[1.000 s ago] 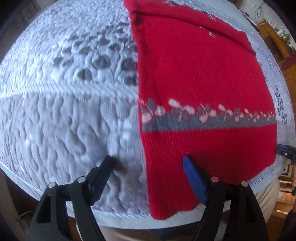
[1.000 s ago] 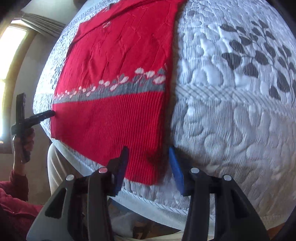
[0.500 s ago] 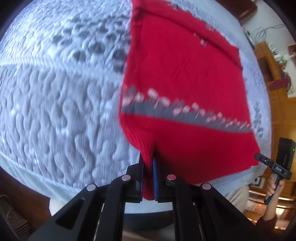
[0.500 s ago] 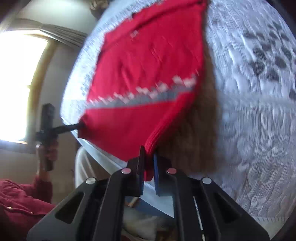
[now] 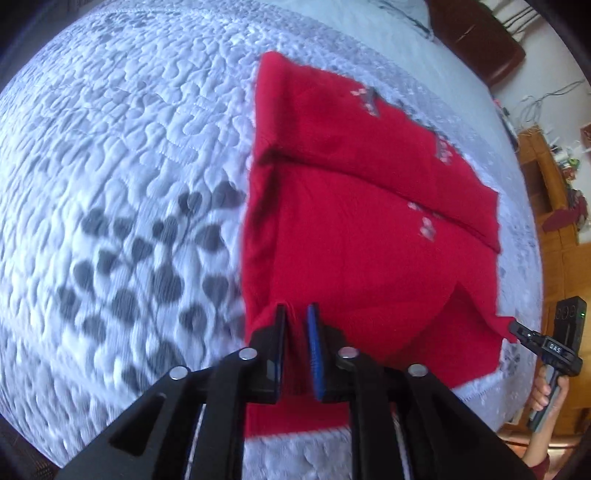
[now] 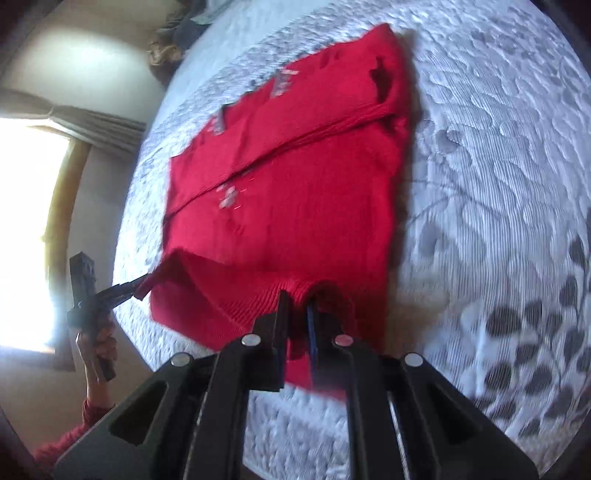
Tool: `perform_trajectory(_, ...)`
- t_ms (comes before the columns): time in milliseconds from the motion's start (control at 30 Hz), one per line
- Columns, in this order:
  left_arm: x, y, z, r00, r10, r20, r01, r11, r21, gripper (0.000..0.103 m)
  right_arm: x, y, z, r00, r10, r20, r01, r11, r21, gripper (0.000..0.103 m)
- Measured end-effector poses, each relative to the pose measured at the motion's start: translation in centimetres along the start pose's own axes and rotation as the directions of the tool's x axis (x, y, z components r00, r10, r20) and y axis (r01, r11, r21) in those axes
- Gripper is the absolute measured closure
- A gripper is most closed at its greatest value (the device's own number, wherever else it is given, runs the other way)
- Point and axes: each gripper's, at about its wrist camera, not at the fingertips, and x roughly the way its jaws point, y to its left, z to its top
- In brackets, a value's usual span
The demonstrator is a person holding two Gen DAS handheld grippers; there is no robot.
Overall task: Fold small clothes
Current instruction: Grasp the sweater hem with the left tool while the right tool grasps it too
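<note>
A red knitted sweater (image 5: 351,221) (image 6: 295,184) lies on the quilted bed, its sleeves folded across the far end. Its lower hem is lifted and doubled over the body. My left gripper (image 5: 295,314) has a bunch of the hem's left corner between its pads, and its jaws are opening a little. The right wrist view shows it from the side (image 6: 142,286), still pinching that corner. My right gripper (image 6: 297,299) has the hem's right corner between its pads, jaws likewise opening, and its tip (image 5: 511,326) still holds cloth.
The white quilt (image 5: 129,166) (image 6: 498,166) with grey leaf prints spreads around the sweater. A dark headboard (image 5: 476,33) and wooden shelves (image 5: 554,206) stand beyond the bed. A bright window (image 6: 26,221) is at the left. A hand (image 6: 96,343) grips each tool.
Both grippers closed on the hem's corners, then carried the hem away from the bed's near edge over the sweater's body. The grey and white patterned band is now covered.
</note>
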Motion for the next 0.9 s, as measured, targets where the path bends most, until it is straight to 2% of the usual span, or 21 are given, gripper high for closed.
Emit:
perform_trajectory(33, 0.7, 0.3, 0.6, 0.999, 0.05, 0.007, -0.05, 0.999, 0.005, 0.082, 0.5, -0.2, 0.4, 0.999, -0.052, 0.005, 0.052, 0.999, 0.002, 0.073)
perform_trajectory(100, 0.9, 0.7, 0.8, 0.995, 0.101, 0.022, -0.102, 0.995, 0.021, 0.082, 0.5, -0.7, 0.8, 0.998, -0.061, 0.01, 0.062, 0.998, -0.004, 0.072)
perform_trajectory(167, -0.3, 1.1, 1.0, 0.996, 0.074, 0.052, -0.077, 0.996, 0.042, 0.072, -0.4, -0.4, 0.7, 0.999, -0.029, 0.027, 0.03, 0.999, -0.035, 0.072)
perform_trajectory(267, -2.4, 0.4, 0.9, 0.991, 0.05, 0.125, -0.064, 0.992, 0.109, 0.063, -1.7, 0.3, 0.8, 0.999, -0.002, 0.046, 0.008, 0.994, -0.113, 0.071)
perform_trajectory(333, -3.3, -0.5, 1.5, 0.988, 0.035, 0.148, -0.059, 0.985, 0.162, 0.061, -1.5, 1.0, 1.5, 0.999, 0.002, 0.047, 0.005, 0.99, -0.144, 0.07)
perform_trajectory(400, -2.8, -1.6, 2.1, 0.988, 0.024, 0.15, -0.055, 0.977, 0.208, 0.06, -0.4, 1.7, 2.6, 0.998, -0.037, 0.043, 0.044, 0.982, -0.181, 0.067)
perform_trajectory(467, -2.0, -2.4, 2.4, 0.988, 0.035, 0.149, -0.071, 0.967, 0.244, 0.06, 0.8, 1.8, 3.4, 0.999, -0.052, 0.011, 0.053, 0.981, -0.188, 0.061)
perform_trajectory(600, 0.5, -3.3, 3.1, 0.991, 0.053, 0.122, -0.088, 0.95, 0.301, 0.06, 2.5, 1.1, 3.8, 0.993, -0.115, -0.026, 0.108, 0.976, -0.187, 0.059)
perform_trajectory(667, 1.7, -3.6, 3.5, 0.991, 0.073, 0.113, -0.105, 0.946, 0.307, 0.06, 3.4, 1.1, 3.6, 0.993, -0.109, -0.045, 0.097, 0.973, -0.209, 0.062)
perform_trajectory(767, 2.7, -3.5, 3.1, 0.991, 0.092, 0.098, -0.12, 0.938, 0.326, 0.063, 4.0, 1.9, 3.0, 0.986, -0.163, -0.044, 0.145, 0.95, -0.278, 0.085)
perform_trajectory(800, 2.9, -3.5, 3.0, 0.991, 0.097, 0.096, -0.123, 0.935, 0.331, 0.067, 4.0, 2.0, 2.9, 0.985, -0.17, -0.041, 0.151, 0.945, -0.291, 0.096)
perform_trajectory(833, 3.2, -3.5, 2.9, 0.99, 0.103, 0.093, -0.129, 0.934, 0.333, 0.082, 3.8, 2.1, 2.7, 0.986, -0.162, -0.035, 0.145, 0.943, -0.298, 0.097)
perform_trajectory(867, 3.6, -3.7, 3.0, 0.99, 0.108, 0.091, -0.132, 0.935, 0.329, 0.093, 3.5, 2.3, 2.6, 0.988, -0.15, -0.025, 0.136, 0.944, -0.301, 0.097)
perform_trajectory(900, 3.4, -3.6, 2.9, 0.99, 0.1, 0.097, -0.127, 0.938, 0.324, 0.094, 3.0, 2.4, 2.4, 0.99, -0.138, -0.008, 0.129, 0.944, -0.304, 0.097)
